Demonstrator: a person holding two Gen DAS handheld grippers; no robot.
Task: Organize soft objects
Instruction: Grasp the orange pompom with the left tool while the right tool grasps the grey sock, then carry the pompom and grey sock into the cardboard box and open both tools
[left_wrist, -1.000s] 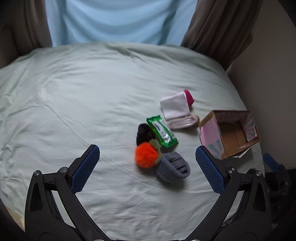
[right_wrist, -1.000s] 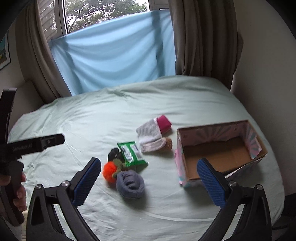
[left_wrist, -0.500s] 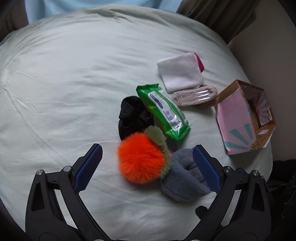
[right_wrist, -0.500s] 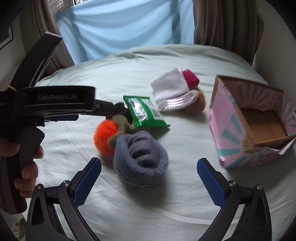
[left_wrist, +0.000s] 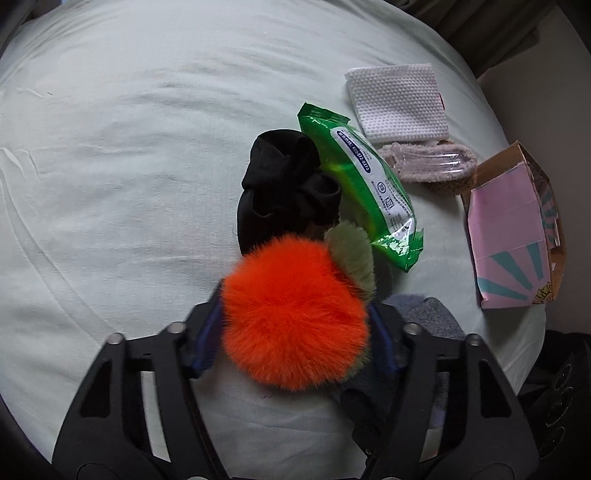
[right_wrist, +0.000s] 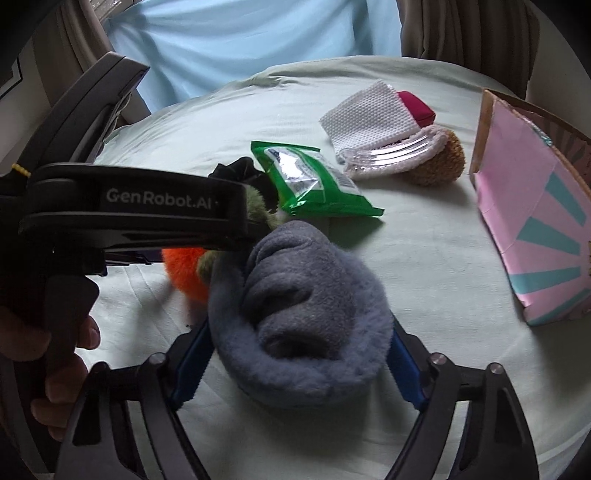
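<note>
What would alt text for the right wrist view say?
The right gripper is closing around a rolled grey fleece bundle on a pale green bedsheet. The left gripper reaches in at an orange pompom; a green wipes packet and a pink box lie beyond.

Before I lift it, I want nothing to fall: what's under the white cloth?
The white cloth lies on a red item and overlaps the clear-wrapped fuzzy bundle. Whatever else it covers is hidden.

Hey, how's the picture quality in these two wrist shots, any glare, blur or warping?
Left wrist view: fisheye bulges the pale green bedsheet, black corners, fluffy orange pompom looms large. Right wrist view: glare on the shiny green wipes packet, the pink cardboard box bends at the edge.
</note>
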